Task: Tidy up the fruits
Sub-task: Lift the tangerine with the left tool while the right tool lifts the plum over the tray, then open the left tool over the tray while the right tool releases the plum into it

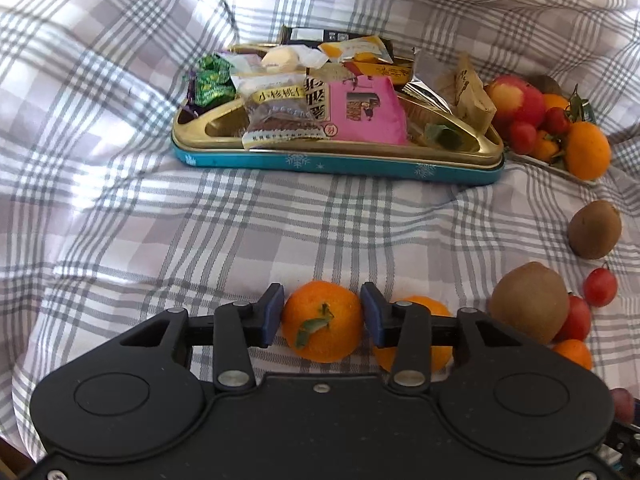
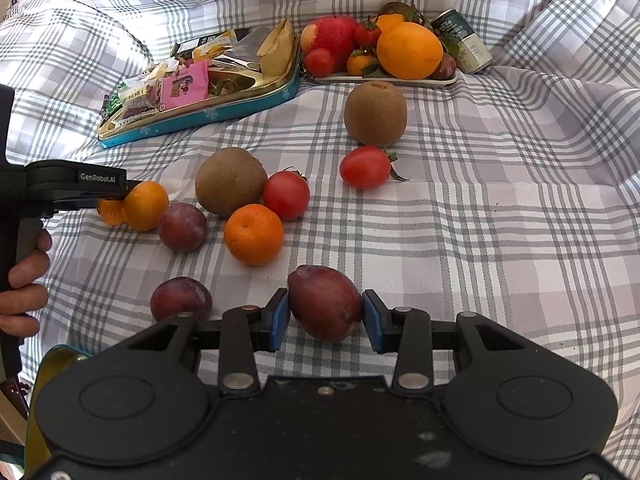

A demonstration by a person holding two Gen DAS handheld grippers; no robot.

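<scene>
Right now my left gripper [image 1: 322, 314] has its blue pads set against both sides of a small mandarin [image 1: 322, 326] lying on the checked cloth [image 1: 240, 232]; it looks clamped on the fruit, though I cannot be sure how firmly the pads press. My right gripper [image 2: 326, 312] is clenched on a dark plum [image 2: 325, 303], pads touching its flanks. I take the snack tin [image 1: 336, 162] as my landmark. The mandarin sits in front of the snack tin, well apart from it, with a second mandarin [image 1: 424, 308] just beside it. Beside the tin's right end stands the fruit tray [image 2: 384, 79], piled with an apple [image 2: 332, 38] and a big orange [image 2: 410, 50]. Two kiwis [image 2: 230, 182] and loose tomatoes [image 2: 365, 167] lie between the tin and my right gripper.
</scene>
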